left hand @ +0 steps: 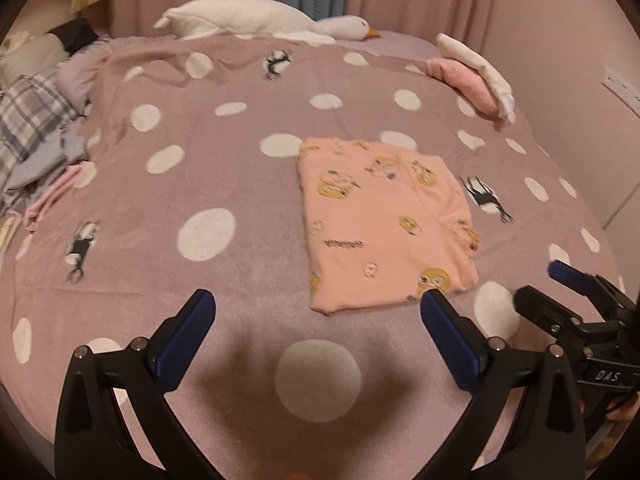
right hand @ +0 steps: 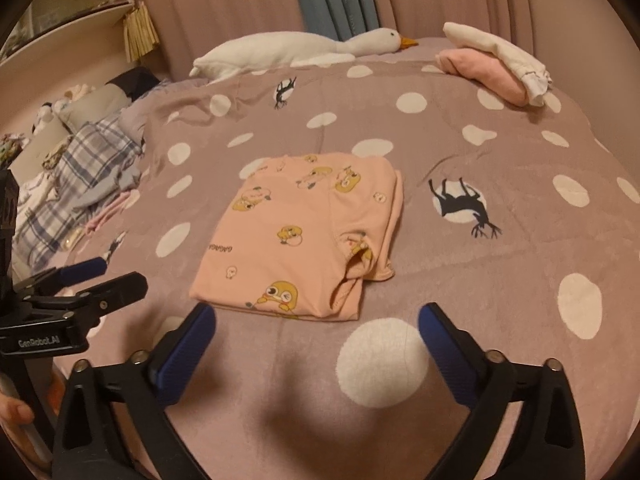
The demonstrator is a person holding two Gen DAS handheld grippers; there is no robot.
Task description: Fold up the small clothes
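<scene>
Peach-coloured folded garment point(right hand: 304, 236) with yellow cartoon prints lies flat on the polka-dot bed cover point(right hand: 500, 280), nearer than the white goose plush point(right hand: 304, 50). Left tongs point(left hand: 318, 308) and right tongs point(right hand: 316, 322) both hover released just short of the garment's near edge, grasping nothing. Folded pink and white clothes point(right hand: 496, 62) sit beside the goose's head.

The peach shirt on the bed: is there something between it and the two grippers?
Nothing visible. The peach shirt lies folded on the dotted blanket; only bare blanket separates it from the right gripper and the left gripper. Both have open jaws.
</scene>
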